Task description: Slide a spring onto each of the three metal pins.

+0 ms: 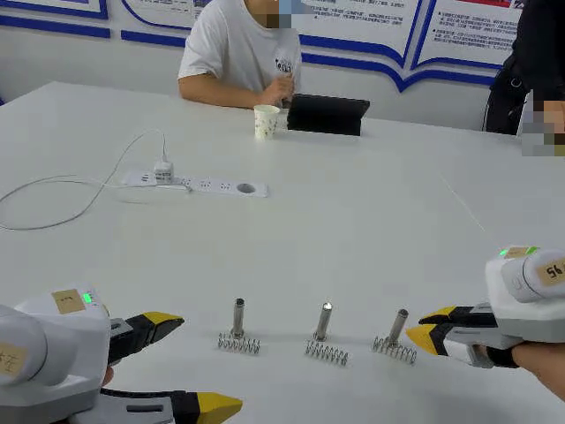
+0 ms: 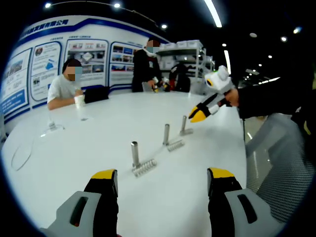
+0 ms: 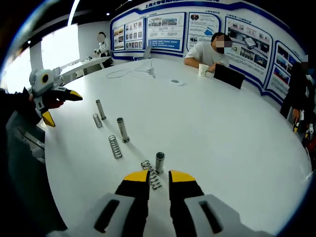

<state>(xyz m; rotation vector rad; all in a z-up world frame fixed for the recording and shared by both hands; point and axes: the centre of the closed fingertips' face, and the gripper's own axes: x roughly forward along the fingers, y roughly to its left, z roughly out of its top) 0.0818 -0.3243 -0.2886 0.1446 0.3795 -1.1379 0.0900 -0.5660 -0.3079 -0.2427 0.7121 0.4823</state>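
We have threaded nothing yet: a spring [image 1: 327, 353] lies at the foot of the middle pin [image 1: 323, 321] and of each neighbouring pin [image 1: 237, 318]. Our left gripper [image 1: 209, 362] gapes wide, right gripper [image 1: 417, 325] barely parted, both empty.

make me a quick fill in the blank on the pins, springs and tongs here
The metal pins standing upright on the table number ___. The springs lie flat beside them, so ___ is on a pin yet. The left tongs are wide ___. In the head view the right tongs hover by the pin farthest to the ___.
Missing words: three; none; open; right
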